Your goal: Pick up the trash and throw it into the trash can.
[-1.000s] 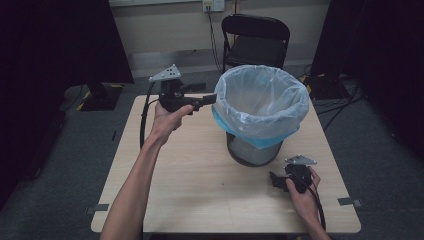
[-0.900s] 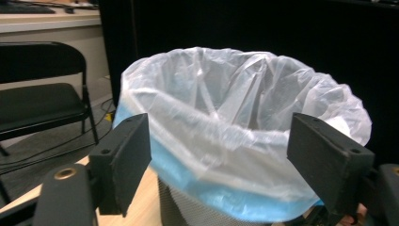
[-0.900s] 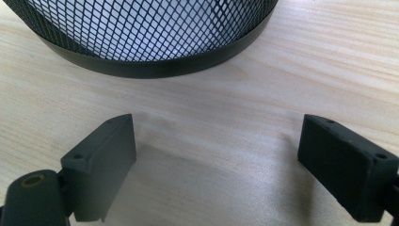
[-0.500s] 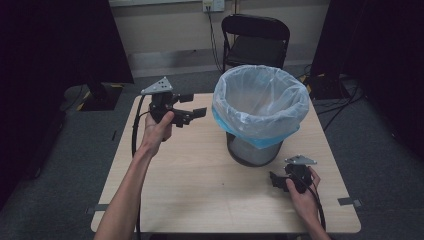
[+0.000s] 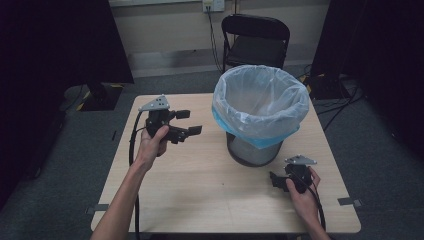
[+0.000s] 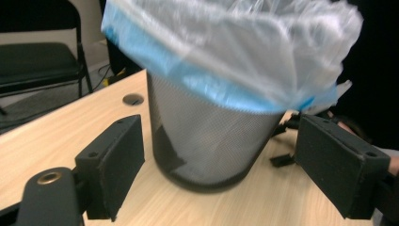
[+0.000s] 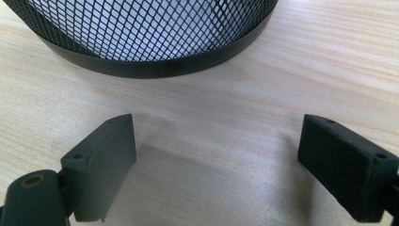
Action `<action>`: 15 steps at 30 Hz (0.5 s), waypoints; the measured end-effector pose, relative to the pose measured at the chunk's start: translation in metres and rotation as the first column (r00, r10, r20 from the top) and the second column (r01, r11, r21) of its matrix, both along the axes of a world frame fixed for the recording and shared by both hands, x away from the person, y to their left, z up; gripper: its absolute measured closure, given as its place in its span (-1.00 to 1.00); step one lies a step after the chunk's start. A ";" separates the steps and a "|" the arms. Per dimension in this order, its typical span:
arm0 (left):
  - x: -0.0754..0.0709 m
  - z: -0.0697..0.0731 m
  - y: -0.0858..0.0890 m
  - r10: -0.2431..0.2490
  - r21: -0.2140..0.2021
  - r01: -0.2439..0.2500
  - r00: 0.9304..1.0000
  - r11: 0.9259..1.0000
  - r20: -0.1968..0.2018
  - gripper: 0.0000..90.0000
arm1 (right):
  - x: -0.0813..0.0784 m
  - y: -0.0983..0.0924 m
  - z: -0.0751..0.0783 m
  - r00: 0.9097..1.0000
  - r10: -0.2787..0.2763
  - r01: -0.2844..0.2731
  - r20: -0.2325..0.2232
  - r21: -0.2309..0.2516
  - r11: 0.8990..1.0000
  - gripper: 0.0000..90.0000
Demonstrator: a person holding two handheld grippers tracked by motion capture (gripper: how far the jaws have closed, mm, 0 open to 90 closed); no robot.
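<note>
While both grippers hang empty: mesh wastebasket (image 5: 252, 150) stands upright.
Left gripper (image 5: 184, 124): jaws apart, aimed at wastebasket's left.
Right gripper (image 5: 274, 181): jaws apart, nearer, beside its base.

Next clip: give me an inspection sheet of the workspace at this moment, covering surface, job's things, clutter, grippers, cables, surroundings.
Surface: light wooden table, bare apart from the bin.
Job's things: mesh waste bin standing upright, lined with a clear bag with a blue edge folded over its rim.
Clutter: nothing seen.
Grippers: left hand-held gripper open, raised, aimed at the bin; right hand-held gripper open, low near the bin's base.
Cables: one trails from each gripper; more on the floor at right.
Surroundings: folding chair behind the table, dark curtains, grey carpet.
</note>
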State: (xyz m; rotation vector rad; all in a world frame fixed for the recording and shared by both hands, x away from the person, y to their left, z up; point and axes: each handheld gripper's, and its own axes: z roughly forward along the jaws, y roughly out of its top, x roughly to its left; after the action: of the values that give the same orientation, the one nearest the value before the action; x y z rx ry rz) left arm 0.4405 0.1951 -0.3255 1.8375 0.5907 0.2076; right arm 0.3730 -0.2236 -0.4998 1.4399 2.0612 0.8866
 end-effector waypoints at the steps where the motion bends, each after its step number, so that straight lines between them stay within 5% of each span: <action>1: -0.003 -0.007 0.004 0.009 0.002 -0.009 1.000 1.000 -0.004 -0.64 | 0.000 0.000 0.000 1.000 0.000 0.000 0.000 0.000 1.000 -0.75; 10: -0.027 -0.031 0.015 0.066 0.111 -0.067 0.998 0.992 0.018 -0.63 | 0.000 0.000 0.000 1.000 0.000 0.000 0.000 0.000 1.000 -0.75; 15: -0.034 -0.044 0.027 0.081 0.134 -0.083 0.997 0.988 0.016 -0.63 | 0.000 0.000 0.000 1.000 0.000 0.000 0.000 0.000 1.000 -0.75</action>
State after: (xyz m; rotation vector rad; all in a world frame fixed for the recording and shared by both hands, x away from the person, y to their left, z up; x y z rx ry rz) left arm 0.4067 0.2219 -0.3699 1.9425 0.6594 0.3182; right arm 0.3730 -0.2236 -0.4998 1.4401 2.0612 0.8865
